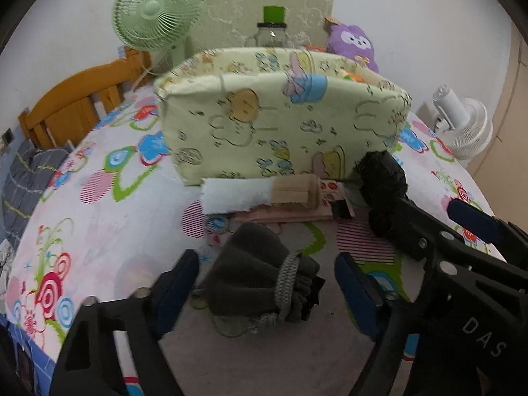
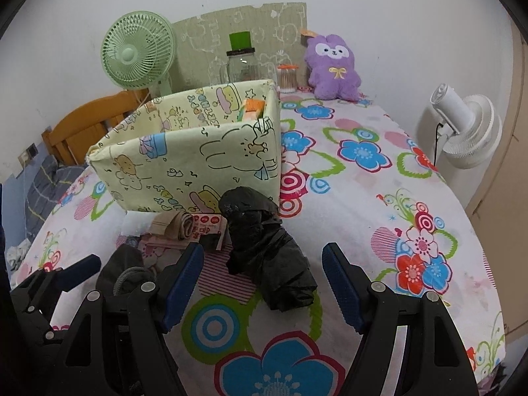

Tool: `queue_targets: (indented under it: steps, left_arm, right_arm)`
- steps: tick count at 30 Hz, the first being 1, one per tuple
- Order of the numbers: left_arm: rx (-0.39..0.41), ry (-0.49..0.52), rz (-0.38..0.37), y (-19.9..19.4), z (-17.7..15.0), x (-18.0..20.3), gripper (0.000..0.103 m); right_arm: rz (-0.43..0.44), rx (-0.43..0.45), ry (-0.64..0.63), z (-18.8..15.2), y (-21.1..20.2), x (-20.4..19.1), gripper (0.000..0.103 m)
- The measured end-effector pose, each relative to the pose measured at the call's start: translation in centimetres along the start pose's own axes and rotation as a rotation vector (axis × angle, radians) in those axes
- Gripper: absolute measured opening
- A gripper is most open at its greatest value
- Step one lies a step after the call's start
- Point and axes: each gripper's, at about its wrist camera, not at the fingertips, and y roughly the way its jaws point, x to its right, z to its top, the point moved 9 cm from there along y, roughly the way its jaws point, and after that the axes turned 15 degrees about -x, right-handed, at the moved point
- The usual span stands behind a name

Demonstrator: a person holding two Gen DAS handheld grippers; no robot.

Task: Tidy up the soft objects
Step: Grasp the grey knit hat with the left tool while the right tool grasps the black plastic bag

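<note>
2 hand-held grippers work side by side, each lined up on its own soft thing so both can go to the box [image 2: 198,151] just behind. The left hand-held gripper [image 1: 265,283] stands wide open around the grey hat [image 1: 260,274], its fingers not touching it. The right hand-held gripper [image 2: 262,280], equally wide and holding nothing, straddles the near end of the black bag [image 2: 264,247]. A rolled cloth [image 1: 260,194] lies against the box front. All rest on the flowered table [image 2: 363,198].
</note>
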Motion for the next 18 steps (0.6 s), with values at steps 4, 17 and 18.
queue_targets:
  steps: [4, 17, 18]
  left_arm:
    - [-0.011, 0.022, 0.022, 0.7, 0.0, 0.4, 0.065]
    - [-0.008, 0.03, -0.005, 1.0, 0.8, 1.0, 0.061]
    - [-0.007, 0.029, -0.005, 1.0, 0.9, 0.9, 0.061]
  right_arm:
    - [-0.002, -0.01, -0.003, 0.2, 0.5, -0.1, 0.077]
    - [-0.003, -0.046, 0.011, 0.8, 2.2, 0.3, 0.077]
    - [-0.002, -0.05, 0.011, 0.8, 2.4, 0.4, 0.077]
